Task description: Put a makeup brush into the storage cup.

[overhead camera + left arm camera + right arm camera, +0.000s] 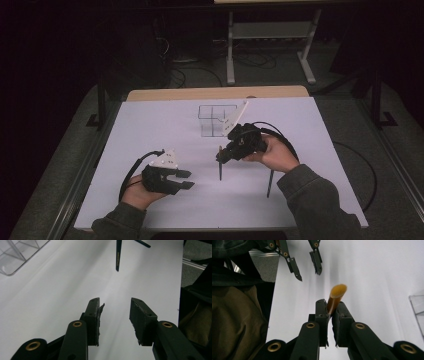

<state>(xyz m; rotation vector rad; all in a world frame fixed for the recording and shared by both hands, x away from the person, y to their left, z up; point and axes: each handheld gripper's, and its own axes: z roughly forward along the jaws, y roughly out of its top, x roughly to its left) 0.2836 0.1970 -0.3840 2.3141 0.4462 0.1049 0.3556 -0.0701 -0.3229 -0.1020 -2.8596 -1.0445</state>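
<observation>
Your right gripper is clamping a slim dark brush near its upper end, just in front of the clear divided box that is standing toward the far side of the white table. In the right gripper view the jaws are pressing together on the handle, with the amber tip sticking out beyond the pads. The brush is hanging roughly upright, its lower end pointing at the table on your side of the box. A second dark stick is lying farther from the box, to the right, beside your right sleeve. Your left gripper is hovering well to the left of the box with nothing in it, its jaws standing partly apart.

The brush is probably light, stiff and smooth, so it could pivot or slip in a two-pad grip. A hold closer to the middle of the handle would likely steady it, and the bristle end is best left unpinched.
</observation>
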